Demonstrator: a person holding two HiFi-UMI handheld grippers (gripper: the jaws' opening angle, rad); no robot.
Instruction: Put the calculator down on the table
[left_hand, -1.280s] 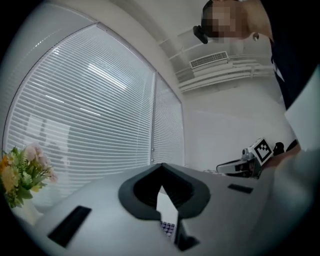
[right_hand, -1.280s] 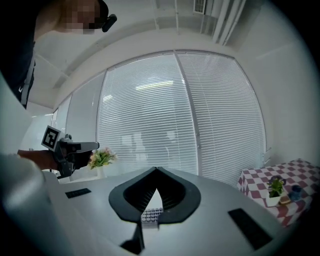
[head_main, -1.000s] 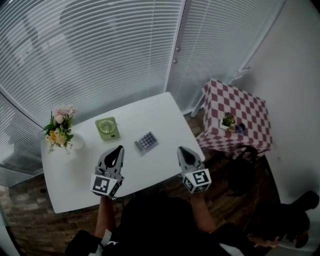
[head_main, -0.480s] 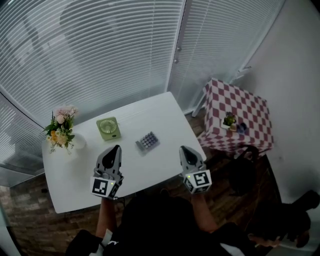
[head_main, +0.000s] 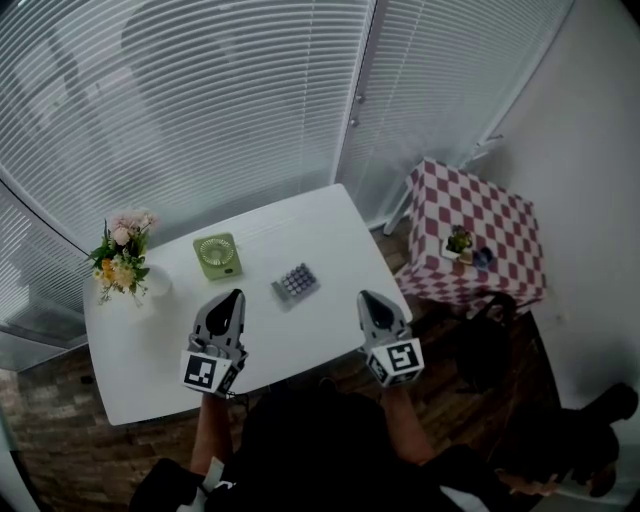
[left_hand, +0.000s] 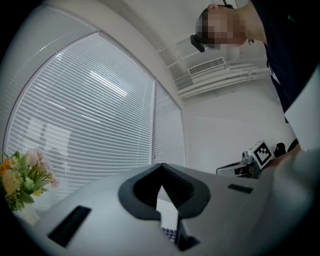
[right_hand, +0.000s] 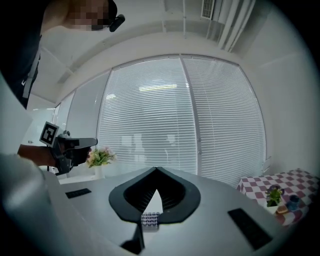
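1. White bench (head_main: 335, 235): the calculator (head_main: 295, 283) lies flat near its middle, to the right of the green fan (head_main: 215, 256).
2. Left gripper (head_main: 234, 300): fingers closed together and holding nothing, hovering short of the calculator.
3. Right gripper (head_main: 366, 302): fingers likewise closed and empty, apart from the calculator.

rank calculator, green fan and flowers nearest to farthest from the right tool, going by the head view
1. calculator, just left of the right tool, mid-table
2. green fan, further left, toward the blinds
3. flowers, at the far left end
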